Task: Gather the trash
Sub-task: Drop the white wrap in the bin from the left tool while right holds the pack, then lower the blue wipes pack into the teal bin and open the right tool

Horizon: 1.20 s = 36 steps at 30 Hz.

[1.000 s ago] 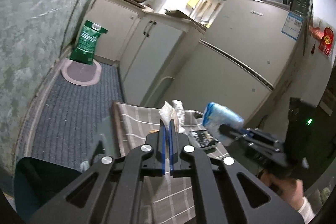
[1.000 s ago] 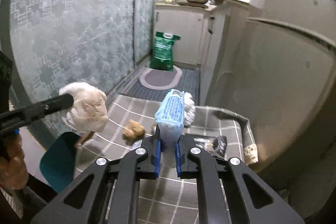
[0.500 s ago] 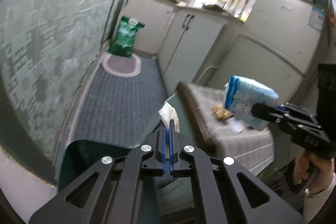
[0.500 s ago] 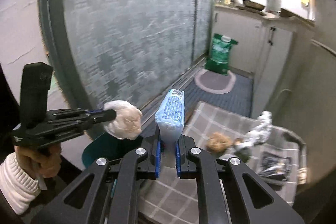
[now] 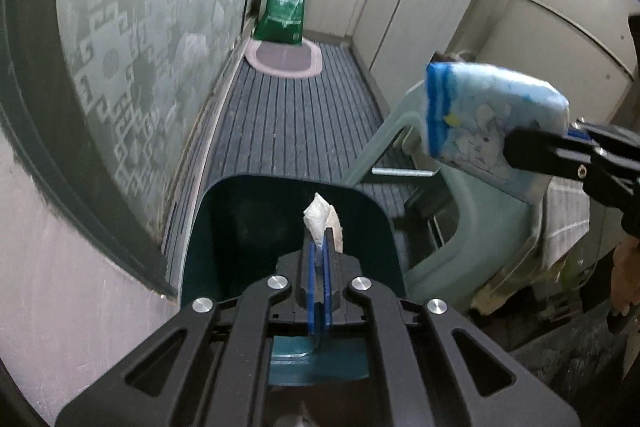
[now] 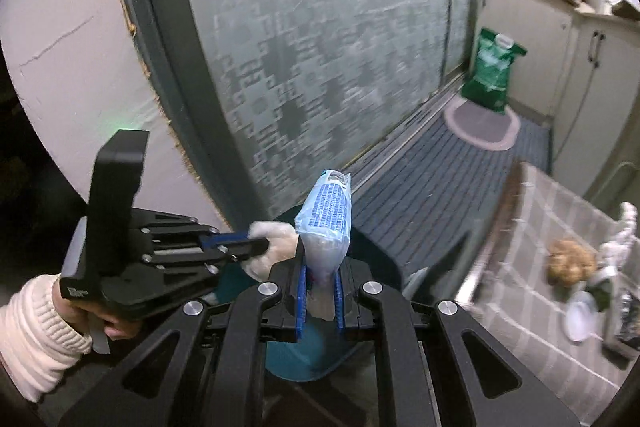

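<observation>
My left gripper point(image 5: 319, 247) is shut on a crumpled white tissue point(image 5: 321, 221) and holds it over the open dark teal trash bin point(image 5: 224, 227). It also shows in the right wrist view point(image 6: 256, 247) with the tissue point(image 6: 272, 247) above the bin point(image 6: 376, 259). My right gripper point(image 6: 322, 267) is shut on a blue and white plastic packet point(image 6: 326, 219), held just right of the bin. The packet point(image 5: 492, 119) and right gripper point(image 5: 516, 147) show at the right of the left wrist view.
A pale green plastic stool point(image 5: 472, 227) carries a checked cloth point(image 6: 560, 227) with a brown lump point(image 6: 570, 261), a white lid point(image 6: 578, 315) and wrappers. A frosted glass door point(image 6: 320, 47) runs on the left. A green bag point(image 5: 286, 9) and cabinets point(image 5: 424, 7) stand beyond.
Both grippers have swung left from the stool to the bin. The tissue now hangs over the bin's opening, and the packet has come close beside it.
</observation>
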Motion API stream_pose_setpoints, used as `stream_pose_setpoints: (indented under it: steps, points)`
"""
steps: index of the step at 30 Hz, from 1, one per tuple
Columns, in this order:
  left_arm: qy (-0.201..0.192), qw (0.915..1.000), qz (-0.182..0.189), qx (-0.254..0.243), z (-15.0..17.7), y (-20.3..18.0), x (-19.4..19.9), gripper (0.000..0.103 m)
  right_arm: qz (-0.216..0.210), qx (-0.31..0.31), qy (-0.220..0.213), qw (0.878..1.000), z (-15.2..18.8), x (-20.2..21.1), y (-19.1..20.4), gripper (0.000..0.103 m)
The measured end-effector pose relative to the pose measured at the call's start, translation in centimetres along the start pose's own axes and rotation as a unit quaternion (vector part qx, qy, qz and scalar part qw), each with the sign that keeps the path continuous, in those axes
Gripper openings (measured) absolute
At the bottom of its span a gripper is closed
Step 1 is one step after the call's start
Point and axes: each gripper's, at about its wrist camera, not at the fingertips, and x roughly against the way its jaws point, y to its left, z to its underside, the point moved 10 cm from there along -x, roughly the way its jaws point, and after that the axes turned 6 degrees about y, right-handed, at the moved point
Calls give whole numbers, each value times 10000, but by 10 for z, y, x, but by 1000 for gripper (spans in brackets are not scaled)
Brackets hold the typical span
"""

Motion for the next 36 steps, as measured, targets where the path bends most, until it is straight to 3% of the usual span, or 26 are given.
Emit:
stream_pose_setpoints:
  steps: [5,10,21,36]
  points:
    - [206,9997,-127,-72,14,9,-8,10,-15,107,318,9994,3,-24,17,11]
    - [125,9997,-147,-122,15,13,-2,16,31,116,629,9979,9,-48,19,11]
    - [-439,9990,-26,23,0,22,30,17,169,280,1314,9908,34,-92,23,11]
    - [-1407,9899,173,-64,-30,3,77,18,160,488,2123,9759,83,-134,28,15]
